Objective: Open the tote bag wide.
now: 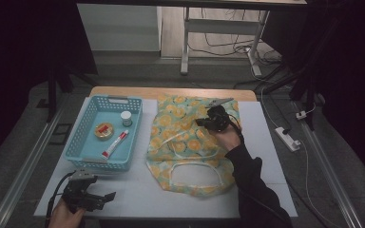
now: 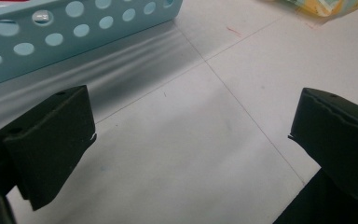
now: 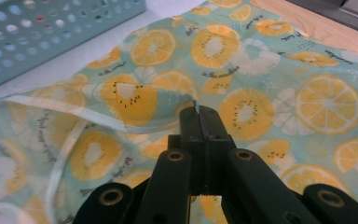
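Two grippers are working at this table, and you are holding one in each hand. Your right gripper (image 1: 204, 122) is reaching over the far part of the fruit-print bag (image 1: 190, 142), and in the right gripper view its jaws are standing pressed together just over the cloth (image 3: 261, 93); whether they are pinching a fold of it, I cannot tell, since the tips are meeting right at a crease. The bag is lying flat on the white table (image 1: 138, 190), its white-trimmed handles (image 1: 195, 166) facing your side, and it is sitting just beside the blue basket (image 1: 88, 118) on that basket's right. Inside the basket a small white jar (image 1: 126, 118), a round tin (image 1: 104, 130) and a red-and-white tube (image 1: 115, 143) are lying apart from one another.

Your left gripper (image 1: 105, 196) is hanging low at the near left corner of the table, close to the front wall of the basket (image 2: 74, 28). Its jaws are standing spread wide in the left gripper view, with bare table surface (image 2: 191, 140) between them and nothing gripped.
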`<state>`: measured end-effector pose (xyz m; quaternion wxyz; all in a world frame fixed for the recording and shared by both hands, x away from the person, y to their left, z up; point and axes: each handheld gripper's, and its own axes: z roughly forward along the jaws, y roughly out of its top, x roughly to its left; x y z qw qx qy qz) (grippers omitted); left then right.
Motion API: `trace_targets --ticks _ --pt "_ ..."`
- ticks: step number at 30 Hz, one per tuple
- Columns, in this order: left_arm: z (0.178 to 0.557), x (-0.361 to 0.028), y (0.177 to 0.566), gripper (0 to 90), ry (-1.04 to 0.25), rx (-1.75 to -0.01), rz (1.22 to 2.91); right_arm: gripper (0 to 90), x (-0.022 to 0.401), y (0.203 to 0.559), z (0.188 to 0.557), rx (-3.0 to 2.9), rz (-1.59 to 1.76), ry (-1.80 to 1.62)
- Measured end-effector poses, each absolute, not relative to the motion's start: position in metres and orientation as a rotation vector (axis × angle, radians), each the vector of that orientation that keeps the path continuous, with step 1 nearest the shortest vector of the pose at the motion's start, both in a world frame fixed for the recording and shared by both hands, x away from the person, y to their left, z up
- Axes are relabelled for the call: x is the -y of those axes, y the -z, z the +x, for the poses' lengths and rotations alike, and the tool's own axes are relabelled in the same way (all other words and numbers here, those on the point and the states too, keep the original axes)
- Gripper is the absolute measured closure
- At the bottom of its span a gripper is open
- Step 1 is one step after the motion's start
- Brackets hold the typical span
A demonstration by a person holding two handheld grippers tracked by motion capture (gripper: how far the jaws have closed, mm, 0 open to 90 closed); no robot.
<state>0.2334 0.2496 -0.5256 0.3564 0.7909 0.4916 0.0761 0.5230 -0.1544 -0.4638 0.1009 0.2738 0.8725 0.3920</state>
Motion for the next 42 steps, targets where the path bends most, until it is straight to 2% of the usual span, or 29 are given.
trace_targets --ticks 9,20,31,42 --pt "0.234 -0.25 0.526 0.0 -0.194 -1.27 2.043 89.7 0.154 0.483 0.544 -2.571 0.84 -1.105" --pt "0.233 -0.249 0.526 0.0 -0.198 -1.268 2.048 86.7 0.152 0.512 0.553 -2.622 0.884 -1.01" --pt "0.233 -0.249 0.525 0.0 -0.2 -1.269 2.049 54.4 0.163 0.477 0.54 -2.537 0.893 -1.149" --pt "0.233 -0.249 0.525 0.0 -0.204 -1.267 2.045 22.1 0.161 0.473 0.511 -2.611 0.865 -1.083"
